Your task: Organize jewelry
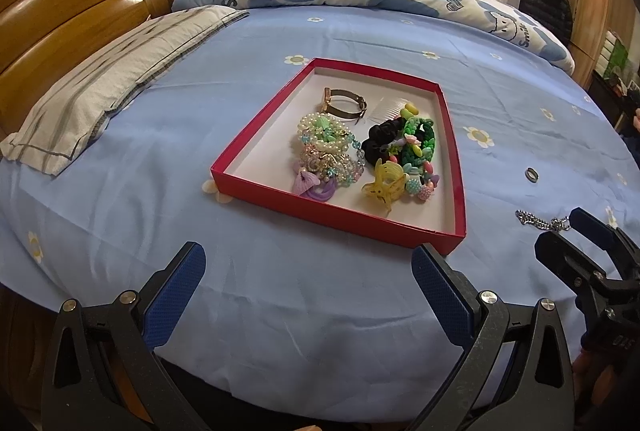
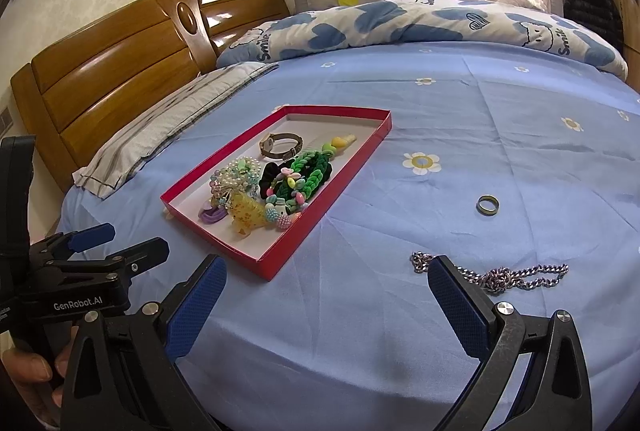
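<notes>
On the bed, atop the blue sheet (image 2: 400, 311), we see a red tray (image 1: 256, 147) w/ most of the jewelry already inside: watch (image 1: 344, 103) at the far end, clear comb (image 1: 380, 109) just beside it, pearl bracelets (image 1: 324, 135), black scrunchie (image 1: 380, 141), green braided band (image 1: 420, 141), purple hair tie (image 1: 316, 191) and yellow claw clip (image 1: 386, 187) near the front edge. Two pcs lie outside, right of the tray: a ring (image 2: 487, 205) alone on the sheet, and a chain (image 2: 504, 277) closer to us, bunched in the middle.

Our left gripper (image 1: 308, 267) hovers low at the tray's near side, jaws spread wide, nothing between them. Our right gripper (image 2: 326, 281) is also wide apart & empty; its right finger (image 2: 456, 307) sits over part of the chain, so we can't tell if they touch. Chain runs from just inside that finger out to the right.

Pillow (image 1: 100, 87) lies by the headboard (image 1: 68, 11); quilt (image 2: 420, 23) is bunched along the far side.
</notes>
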A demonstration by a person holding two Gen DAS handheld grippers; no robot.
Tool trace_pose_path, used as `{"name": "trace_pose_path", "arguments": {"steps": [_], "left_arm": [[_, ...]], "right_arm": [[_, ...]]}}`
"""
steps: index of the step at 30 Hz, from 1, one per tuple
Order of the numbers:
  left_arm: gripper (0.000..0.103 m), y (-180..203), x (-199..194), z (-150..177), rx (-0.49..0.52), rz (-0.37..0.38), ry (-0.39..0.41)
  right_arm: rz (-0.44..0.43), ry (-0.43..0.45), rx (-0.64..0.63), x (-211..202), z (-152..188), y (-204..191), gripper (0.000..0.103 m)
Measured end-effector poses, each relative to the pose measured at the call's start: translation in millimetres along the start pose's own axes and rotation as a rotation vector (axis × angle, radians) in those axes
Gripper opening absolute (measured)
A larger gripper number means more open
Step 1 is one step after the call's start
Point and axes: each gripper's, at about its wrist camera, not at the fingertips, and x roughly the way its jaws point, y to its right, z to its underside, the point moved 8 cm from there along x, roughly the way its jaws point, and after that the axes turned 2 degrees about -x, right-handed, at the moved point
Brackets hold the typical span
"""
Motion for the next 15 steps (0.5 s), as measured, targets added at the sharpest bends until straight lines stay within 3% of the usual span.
{"name": "trace_pose_path", "arguments": {"steps": [15], "left_arm": [[0.103,-1.7,0.7,0.9,-0.001,-0.003,0.0]], "right_arm": [[-0.001,0.002,-0.006,-0.8,0.0,-1.1,0.102]]}}
